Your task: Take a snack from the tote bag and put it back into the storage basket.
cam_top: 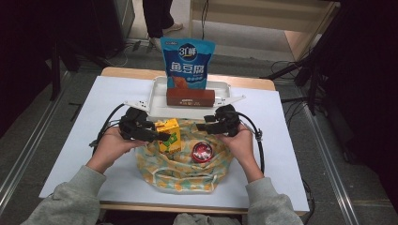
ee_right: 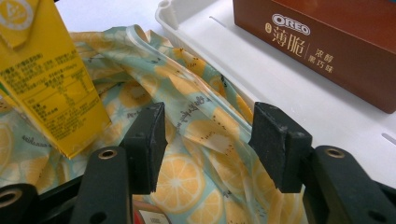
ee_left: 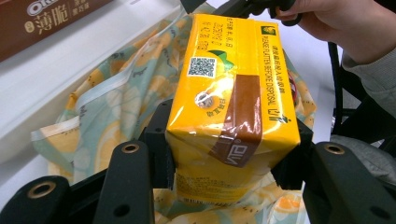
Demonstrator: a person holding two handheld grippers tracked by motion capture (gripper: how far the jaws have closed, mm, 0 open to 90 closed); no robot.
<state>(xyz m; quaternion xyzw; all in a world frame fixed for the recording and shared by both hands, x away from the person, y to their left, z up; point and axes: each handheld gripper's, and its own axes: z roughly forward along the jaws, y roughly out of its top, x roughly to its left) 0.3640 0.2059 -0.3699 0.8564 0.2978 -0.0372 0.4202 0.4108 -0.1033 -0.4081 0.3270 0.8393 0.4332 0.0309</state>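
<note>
- Yellow drink carton (ee_left: 233, 112), clamped side to side between the jaws of the left hand-held gripper (cam_top: 162, 136), hangs just above the open mouth of the cloth bag, its taped end facing the left gripper view.
- White surface (cam_top: 84, 122) carries everything; a person's grey-sleeved forearms come in from its near edge.
- Cloth bag (cam_top: 180, 171), printed with lemon and orange slices, lies crumpled at the near middle of the surface, its rim touching the near wall of the tray.
- White tray (cam_top: 159, 105) sits behind the bag, toward the far edge.
- Blue snack pouch (cam_top: 187, 63) stands upright at the back of the tray.
- Brown Oreo box (cam_top: 190, 97) lies lengthwise in the tray, just in front of the pouch.
- Right hand-held gripper (cam_top: 202, 127) hovers over the bag's far right rim; its jaws stand apart with only loose cloth beneath them, gripping nothing.
- Left hand (cam_top: 110, 145) and right hand (cam_top: 241, 143) hold the two tools level, on either side of the bag.
- Red-lidded round container (cam_top: 202, 152) rests inside the bag, just right of the carton.
</note>
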